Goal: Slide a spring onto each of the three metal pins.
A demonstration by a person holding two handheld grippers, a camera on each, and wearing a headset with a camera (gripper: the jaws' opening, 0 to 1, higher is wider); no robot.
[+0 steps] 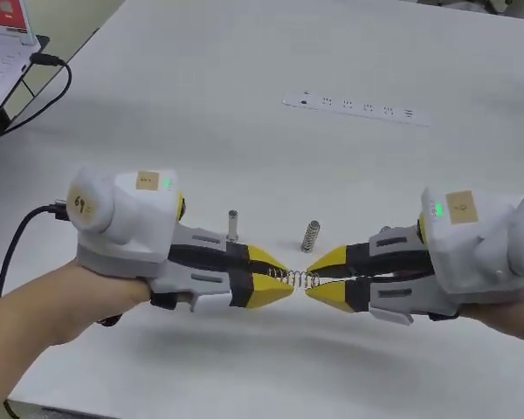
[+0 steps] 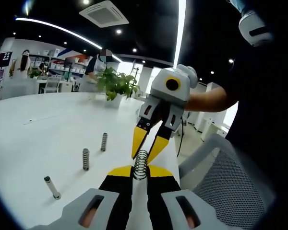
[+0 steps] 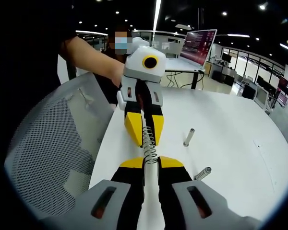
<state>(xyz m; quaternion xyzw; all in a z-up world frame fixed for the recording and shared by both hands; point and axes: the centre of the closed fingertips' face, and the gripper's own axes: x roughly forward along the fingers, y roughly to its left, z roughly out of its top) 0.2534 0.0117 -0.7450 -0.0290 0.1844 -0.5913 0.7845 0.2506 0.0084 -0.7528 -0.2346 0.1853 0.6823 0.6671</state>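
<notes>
Head view: two springs, one bare pin

Your head view is bright and evenly lit from overhead, so the white table looks slightly washed out and carries only soft, faint shadows near you. In both gripper views, fisheye bending grows toward the edges and ceiling light strips glare against a dark ceiling. The spring close to the lens stays fairly sharp.

Left claw, right claw: yellow tips, black shanks, white bodies; spring silver; table white.
</notes>
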